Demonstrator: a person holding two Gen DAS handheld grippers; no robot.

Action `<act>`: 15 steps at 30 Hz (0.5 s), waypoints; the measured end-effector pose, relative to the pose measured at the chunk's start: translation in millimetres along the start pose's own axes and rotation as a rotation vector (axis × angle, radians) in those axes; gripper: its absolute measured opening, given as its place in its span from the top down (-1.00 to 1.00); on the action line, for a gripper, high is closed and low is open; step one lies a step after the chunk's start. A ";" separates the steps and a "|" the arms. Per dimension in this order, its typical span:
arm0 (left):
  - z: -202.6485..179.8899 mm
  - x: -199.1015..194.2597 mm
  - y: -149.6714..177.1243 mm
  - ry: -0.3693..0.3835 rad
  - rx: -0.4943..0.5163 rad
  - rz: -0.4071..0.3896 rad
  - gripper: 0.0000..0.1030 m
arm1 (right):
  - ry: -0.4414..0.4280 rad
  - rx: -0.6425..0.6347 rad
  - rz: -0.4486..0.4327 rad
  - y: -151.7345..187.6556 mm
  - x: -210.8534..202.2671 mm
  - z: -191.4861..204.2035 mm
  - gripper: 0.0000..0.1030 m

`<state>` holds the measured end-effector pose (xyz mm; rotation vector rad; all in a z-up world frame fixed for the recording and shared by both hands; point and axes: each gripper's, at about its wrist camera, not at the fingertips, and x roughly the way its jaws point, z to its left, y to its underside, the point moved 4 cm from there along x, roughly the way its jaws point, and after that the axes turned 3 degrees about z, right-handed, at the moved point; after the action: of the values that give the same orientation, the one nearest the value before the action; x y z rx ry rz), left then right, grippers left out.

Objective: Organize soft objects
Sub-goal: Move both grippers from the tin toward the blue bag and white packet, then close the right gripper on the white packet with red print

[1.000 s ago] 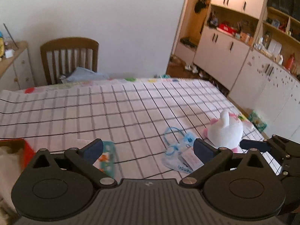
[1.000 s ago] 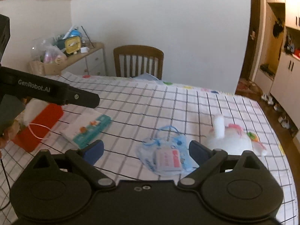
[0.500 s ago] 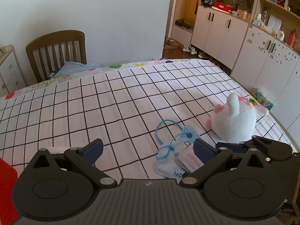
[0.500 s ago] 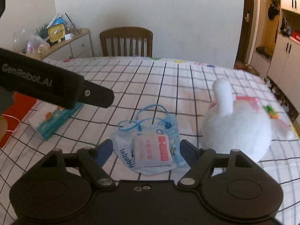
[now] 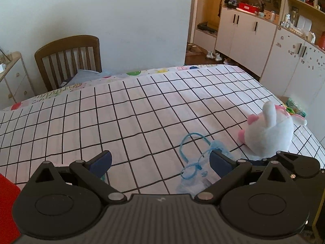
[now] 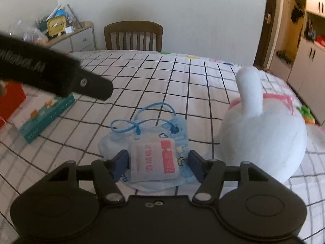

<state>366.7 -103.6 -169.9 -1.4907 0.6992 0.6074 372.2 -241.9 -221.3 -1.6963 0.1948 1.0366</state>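
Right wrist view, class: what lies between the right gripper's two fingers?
The small packet with the red label, lying on the blue pouch. The right gripper is closing around it; its pads have not yet touched it.

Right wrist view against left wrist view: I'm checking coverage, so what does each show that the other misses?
Only the right wrist view shows the teal box, the small white-and-red packet between the closing right gripper jaws, and the cluttered dresser top.

Only the left wrist view shows the open left gripper and the cabinets.

Both show the white plush toy, the blue pouch, the chair and the checked tablecloth.
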 end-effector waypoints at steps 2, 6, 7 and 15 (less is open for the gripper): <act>0.5 -0.1 -0.4 0.000 -0.001 -0.004 -1.00 | 0.022 -0.042 -0.015 1.1 -1.3 4.1 -0.22; 2.1 -0.8 -0.7 0.000 -0.008 -0.008 -1.00 | 0.033 -0.077 -0.029 2.2 -5.0 8.5 -0.13; 2.2 -0.7 -0.9 0.000 -0.008 -0.008 -1.00 | 0.019 -0.067 -0.024 2.4 -5.0 8.0 -0.14; -2.3 -1.1 1.7 0.002 0.011 -0.006 -1.00 | -0.011 -0.051 -0.023 2.8 -4.8 2.8 -0.09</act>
<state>364.6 -105.9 -170.1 -1.4827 0.6985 0.5967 366.2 -242.3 -220.0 -1.7339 0.1420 1.0413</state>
